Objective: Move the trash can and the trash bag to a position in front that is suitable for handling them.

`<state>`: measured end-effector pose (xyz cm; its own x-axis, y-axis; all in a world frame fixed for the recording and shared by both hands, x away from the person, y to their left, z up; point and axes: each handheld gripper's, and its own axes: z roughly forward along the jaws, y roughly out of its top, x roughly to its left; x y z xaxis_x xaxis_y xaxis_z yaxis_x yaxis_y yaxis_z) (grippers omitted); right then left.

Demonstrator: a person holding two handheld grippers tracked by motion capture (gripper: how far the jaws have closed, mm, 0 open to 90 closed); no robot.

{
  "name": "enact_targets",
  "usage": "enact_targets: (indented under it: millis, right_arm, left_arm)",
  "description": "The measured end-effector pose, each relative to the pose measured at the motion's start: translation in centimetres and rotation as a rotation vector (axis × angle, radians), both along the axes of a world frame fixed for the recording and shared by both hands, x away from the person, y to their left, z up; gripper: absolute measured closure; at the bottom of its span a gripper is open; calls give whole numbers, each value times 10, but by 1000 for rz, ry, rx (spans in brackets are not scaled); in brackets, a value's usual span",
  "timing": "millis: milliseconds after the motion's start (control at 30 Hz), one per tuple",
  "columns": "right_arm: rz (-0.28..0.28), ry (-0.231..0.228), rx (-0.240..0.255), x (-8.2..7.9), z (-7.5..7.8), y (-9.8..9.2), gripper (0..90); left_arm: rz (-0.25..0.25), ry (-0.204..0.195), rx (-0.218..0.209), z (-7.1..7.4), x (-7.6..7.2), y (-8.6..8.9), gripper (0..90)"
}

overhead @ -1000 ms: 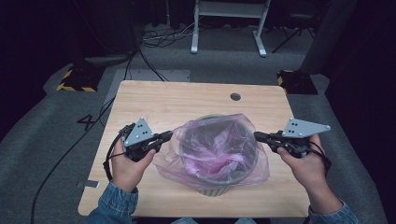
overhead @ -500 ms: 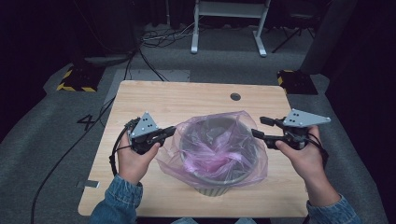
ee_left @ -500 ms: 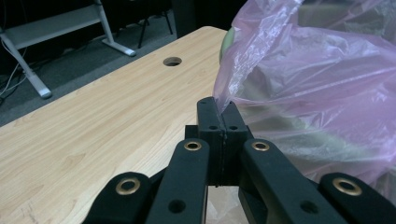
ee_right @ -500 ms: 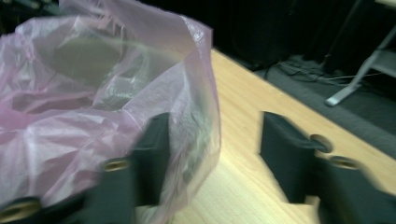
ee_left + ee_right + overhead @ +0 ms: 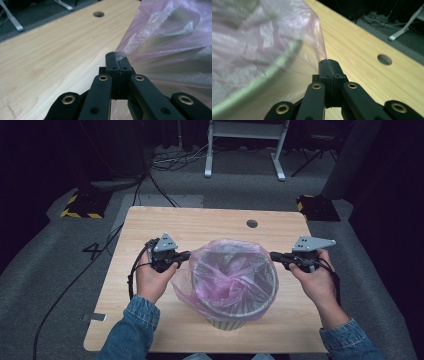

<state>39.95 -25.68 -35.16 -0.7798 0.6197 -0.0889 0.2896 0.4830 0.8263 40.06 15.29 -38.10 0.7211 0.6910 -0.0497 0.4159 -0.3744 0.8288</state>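
A pale ribbed bin [image 5: 231, 322] stands at the table's near middle, lined with a thin pink plastic bag [image 5: 230, 270]. The bag's mouth is spread around the bin's rim. My left gripper [image 5: 186, 255] is at the bin's left side, shut on the bag's edge; in the left gripper view the film [image 5: 170, 37] runs into the closed tips of this gripper [image 5: 116, 56]. My right gripper [image 5: 274, 255] is at the bin's right side. Its jaws have just been closing, and the right gripper [image 5: 329, 62] pinches the bag's edge [image 5: 262, 37] beside the bin's rim [image 5: 274, 67].
The wooden table [image 5: 200, 225] has a round cable hole [image 5: 252, 223] at the far right. Cables trail over the grey floor at the left. A white metal stand [image 5: 245, 140] is beyond the table.
Both hands have come down and slightly inward beside the bin. The right jaws stood apart half a second ago and are shut now. The bag sits lower around the rim.
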Motion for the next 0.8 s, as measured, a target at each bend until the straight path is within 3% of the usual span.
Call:
enact_targets:
  millis: [233,367,433,600,633,700,800]
  right_arm:
    - [7,86,-22,12,-26,1,900]
    - [11,125,-54,15,-41,4,900]
    - [9,136,-74,14,-49,3,900]
    - [6,180,-66,5,-66,-10,900]
    - [9,171,-47,2,-66,-13,900]
    - [17,127,-19,-8,-59,-19,893]
    - [15,57,9,-27,-43,-26,673]
  left_arm:
    - [-10,62,1,-16,11,-10,900]
    - [-11,92,44,-27,13,-13,900]
    - [-13,104,37,-32,10,-11,900]
    - [-22,84,5,-40,0,0,900]
    - [-15,72,-8,-39,-4,1,853]
    - [4,11,-28,-35,-14,6,603]
    - [24,-47,-48,-24,-31,17,455]
